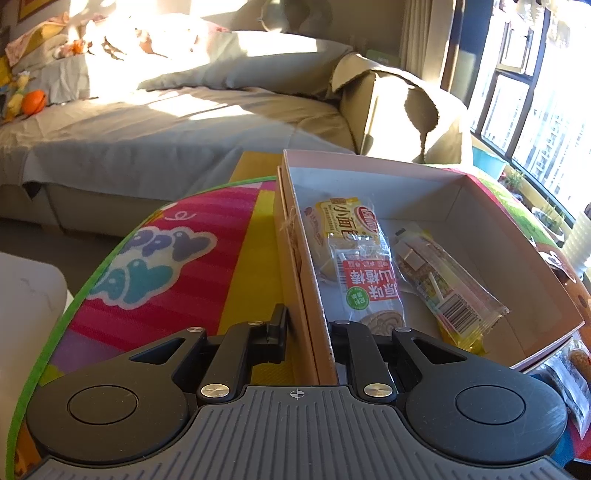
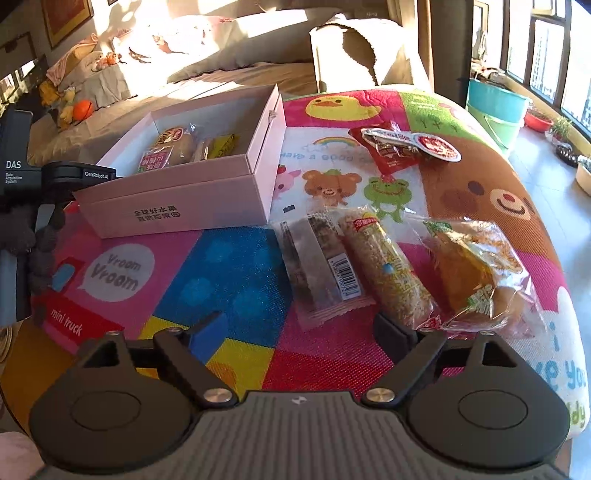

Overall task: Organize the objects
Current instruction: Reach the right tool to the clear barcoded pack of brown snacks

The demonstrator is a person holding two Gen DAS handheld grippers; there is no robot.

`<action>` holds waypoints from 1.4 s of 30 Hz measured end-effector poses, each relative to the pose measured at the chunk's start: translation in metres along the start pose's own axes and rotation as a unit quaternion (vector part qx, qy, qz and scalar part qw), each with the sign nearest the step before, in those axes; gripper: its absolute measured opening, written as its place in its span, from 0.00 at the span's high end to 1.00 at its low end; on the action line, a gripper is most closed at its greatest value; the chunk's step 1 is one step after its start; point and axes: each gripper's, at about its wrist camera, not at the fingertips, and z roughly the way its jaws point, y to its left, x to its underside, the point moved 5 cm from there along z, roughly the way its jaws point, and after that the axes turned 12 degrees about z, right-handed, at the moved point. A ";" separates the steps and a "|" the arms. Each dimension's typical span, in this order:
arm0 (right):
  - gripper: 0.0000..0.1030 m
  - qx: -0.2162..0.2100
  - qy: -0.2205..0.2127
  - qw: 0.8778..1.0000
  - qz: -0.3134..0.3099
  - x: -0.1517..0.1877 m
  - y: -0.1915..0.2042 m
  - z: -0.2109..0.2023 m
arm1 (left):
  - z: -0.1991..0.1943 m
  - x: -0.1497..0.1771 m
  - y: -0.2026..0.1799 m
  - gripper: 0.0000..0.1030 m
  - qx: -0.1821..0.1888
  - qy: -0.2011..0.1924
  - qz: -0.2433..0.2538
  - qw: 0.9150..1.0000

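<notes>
Left claw (image 1: 308, 332) pinches box wall (image 1: 295, 280); right claw (image 2: 299, 328) gapes.

- A home, a sunlit living room by the look of it.
- A wide sofa (image 1: 177, 122) draped in grey cloth runs along the far wall, with a big cushion (image 1: 258, 62) on it.
- Soft toys (image 1: 22, 99) and an orange ball (image 1: 34, 101) lie at one end of the sofa.
- A children's play mat (image 2: 229, 280) printed with cartoon animals covers the surface in front.
- Tall windows (image 1: 532, 110) look out on apartment blocks; potted plants (image 2: 561, 127) line the sill.
- A framed picture (image 2: 66, 18) hangs on the wall.
</notes>
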 end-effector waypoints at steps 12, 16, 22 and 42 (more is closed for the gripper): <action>0.00 0.060 -0.036 0.997 -0.023 0.012 0.018 0.011 | 0.000 0.000 0.001 0.85 0.001 0.000 -0.002 1.000; 0.00 0.035 -0.027 0.998 -0.051 0.004 0.017 0.016 | 0.000 0.000 0.001 0.84 0.001 0.000 -0.002 1.000; 0.00 0.036 -0.043 0.996 -0.063 -0.018 0.017 0.028 | 0.000 0.000 0.001 0.84 0.001 0.001 -0.002 1.000; 0.34 -0.003 -0.030 0.994 -0.102 -0.052 0.030 0.024 | 0.002 0.002 0.002 0.84 0.005 0.003 -0.005 1.000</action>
